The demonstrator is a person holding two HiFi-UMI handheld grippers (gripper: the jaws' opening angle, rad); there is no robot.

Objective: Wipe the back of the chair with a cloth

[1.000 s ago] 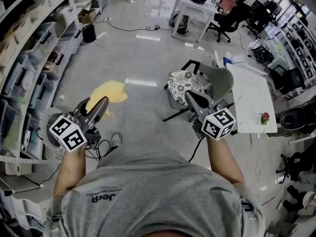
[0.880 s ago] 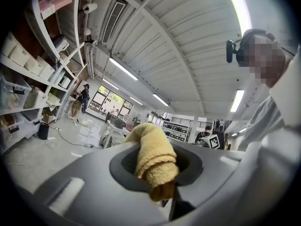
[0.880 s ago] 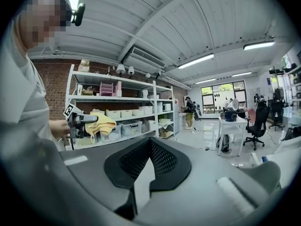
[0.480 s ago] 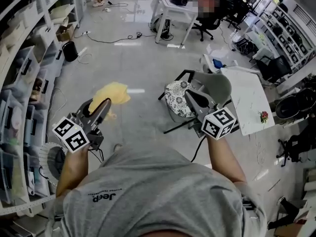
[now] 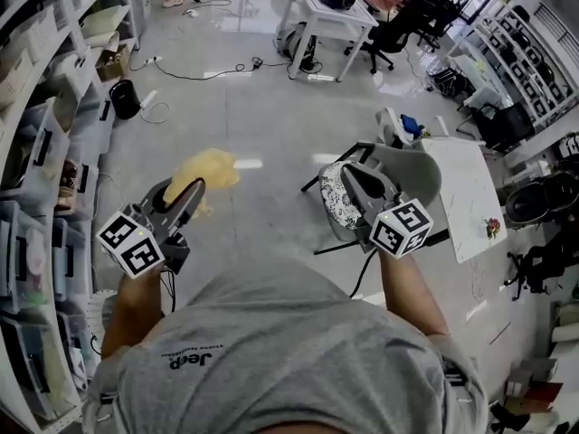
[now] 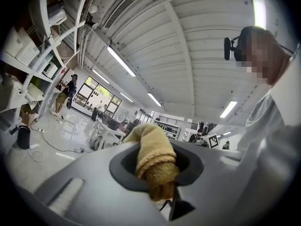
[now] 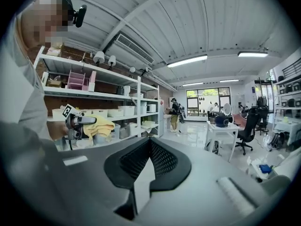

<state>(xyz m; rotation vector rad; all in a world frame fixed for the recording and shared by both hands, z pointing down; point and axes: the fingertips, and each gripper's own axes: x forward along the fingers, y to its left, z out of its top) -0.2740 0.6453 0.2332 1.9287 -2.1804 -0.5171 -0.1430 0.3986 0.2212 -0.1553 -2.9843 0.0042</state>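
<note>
In the head view my left gripper is shut on a yellow cloth that hangs bunched over the floor. The left gripper view shows the cloth pinched between the jaws. The chair stands to the right, with a grey back and a patterned seat cushion. My right gripper hovers above the seat, just left of the chair back, shut with nothing in it. The right gripper view shows the jaws closed, and the left gripper with the cloth far off to the left.
A white marble-look table stands right beside the chair. Shelving with bins lines the left side. Farther off are a white table, a black office chair and cables on the floor.
The head view has shifted, so the chair and table now sit a little farther right. Both grippers keep the same pose, and the cloth stays in the left one.
</note>
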